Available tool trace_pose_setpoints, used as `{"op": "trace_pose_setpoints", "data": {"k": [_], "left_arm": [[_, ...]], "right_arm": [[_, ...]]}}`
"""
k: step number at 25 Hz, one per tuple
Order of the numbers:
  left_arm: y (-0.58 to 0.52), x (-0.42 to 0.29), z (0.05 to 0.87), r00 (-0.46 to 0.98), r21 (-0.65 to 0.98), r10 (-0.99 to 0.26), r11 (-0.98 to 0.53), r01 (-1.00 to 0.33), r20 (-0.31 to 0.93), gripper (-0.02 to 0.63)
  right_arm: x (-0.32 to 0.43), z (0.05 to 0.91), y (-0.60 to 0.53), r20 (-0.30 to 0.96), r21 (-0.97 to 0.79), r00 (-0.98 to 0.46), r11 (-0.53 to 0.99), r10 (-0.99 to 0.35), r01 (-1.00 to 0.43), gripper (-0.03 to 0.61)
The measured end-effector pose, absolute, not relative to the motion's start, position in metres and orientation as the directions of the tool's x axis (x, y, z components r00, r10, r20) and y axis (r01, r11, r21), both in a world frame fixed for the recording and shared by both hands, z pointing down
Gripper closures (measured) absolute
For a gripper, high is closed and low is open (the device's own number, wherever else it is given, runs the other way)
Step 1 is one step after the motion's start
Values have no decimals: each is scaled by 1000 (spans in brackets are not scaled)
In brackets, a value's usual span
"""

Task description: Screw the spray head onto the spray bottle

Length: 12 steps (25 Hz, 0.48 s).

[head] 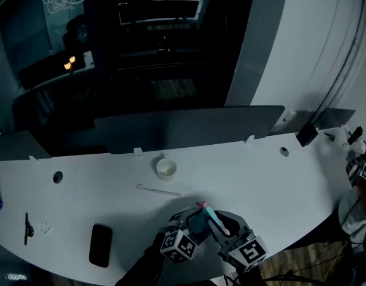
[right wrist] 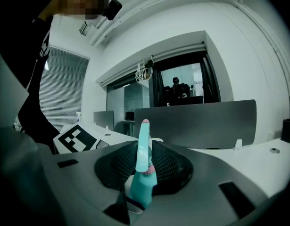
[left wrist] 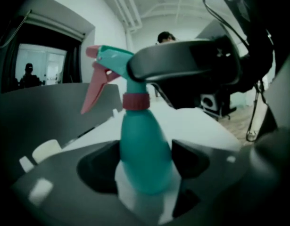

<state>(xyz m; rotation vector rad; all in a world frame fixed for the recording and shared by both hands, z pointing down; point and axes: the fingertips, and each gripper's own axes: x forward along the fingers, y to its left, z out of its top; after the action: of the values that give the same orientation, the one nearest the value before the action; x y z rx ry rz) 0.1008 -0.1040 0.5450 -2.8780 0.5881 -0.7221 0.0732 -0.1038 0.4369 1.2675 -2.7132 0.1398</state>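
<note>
Over the white table (head: 260,183), the left gripper (left wrist: 145,160) clasps the teal spray bottle (left wrist: 144,145) by its body, while the right gripper (right wrist: 145,169) pinches the spray head (right wrist: 143,142) on its neck.

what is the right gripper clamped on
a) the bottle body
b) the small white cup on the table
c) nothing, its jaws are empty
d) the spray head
d: in its own view the right gripper has its jaws pressed on either side of the teal and pink spray head, while the bottle sits between the jaws of the left gripper.
</note>
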Motion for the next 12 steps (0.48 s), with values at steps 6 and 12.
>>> {"op": "trace_pose_setpoints", "data": {"k": [6,12], "left_arm": [[-114,95,537,666,-210,-634,-767,-607,393,268],[-112,88,538,587,-212,-729,-673,-709,353,261]], "right_arm": [[72,437,-109,202,-26,-606,615,-769,-788,491],[70,437,-107,200,-51,-604,608,-771,-792,491]]}}
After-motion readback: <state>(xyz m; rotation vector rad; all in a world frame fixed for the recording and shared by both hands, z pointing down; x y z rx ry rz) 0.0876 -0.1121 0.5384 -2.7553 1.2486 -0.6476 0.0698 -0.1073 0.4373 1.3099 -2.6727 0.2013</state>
